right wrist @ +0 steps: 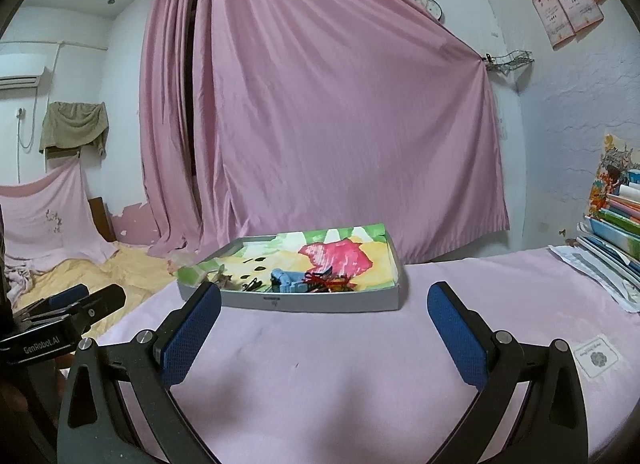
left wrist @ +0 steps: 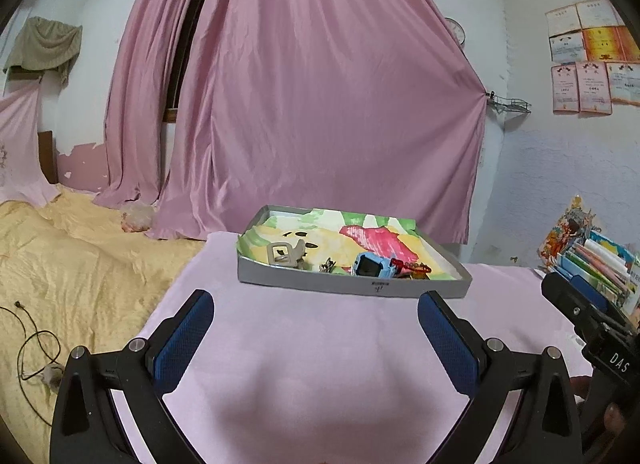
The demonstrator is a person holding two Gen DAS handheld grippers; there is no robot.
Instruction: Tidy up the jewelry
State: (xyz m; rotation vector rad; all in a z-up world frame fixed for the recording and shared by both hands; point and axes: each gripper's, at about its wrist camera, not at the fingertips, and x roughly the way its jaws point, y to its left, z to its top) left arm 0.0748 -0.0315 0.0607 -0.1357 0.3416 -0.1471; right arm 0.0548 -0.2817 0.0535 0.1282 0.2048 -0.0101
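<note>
Blue-padded fingers (left wrist: 184, 340) of the left gripper (left wrist: 316, 338) stand spread wide over a pink cloth (left wrist: 320, 364), holding nothing; the right gripper (right wrist: 324, 334) hovers likewise parted and empty, both short of a shallow grey tray (left wrist: 352, 286) at the far end of the cloth. Inside the tray, on a painted paper lining, a blue watch (left wrist: 370, 264) lies beside a red trinket (left wrist: 412, 267), with a small metal clip (left wrist: 327, 265) and a beige hair clip (left wrist: 282, 255) to its left, all bunched near the front wall. Judging by that heap, the sorting appears barely begun: pieces sit jumbled together, none set apart, and neither tool has reached them. The left wrist view shows a yellow bedspread (left wrist: 80, 264) with a loose cable (left wrist: 36, 344) and the right gripper's body at its right edge; the right wrist view alone shows an air conditioner (right wrist: 20, 77) and a stack of books (right wrist: 616, 223) beside the cloth.
</note>
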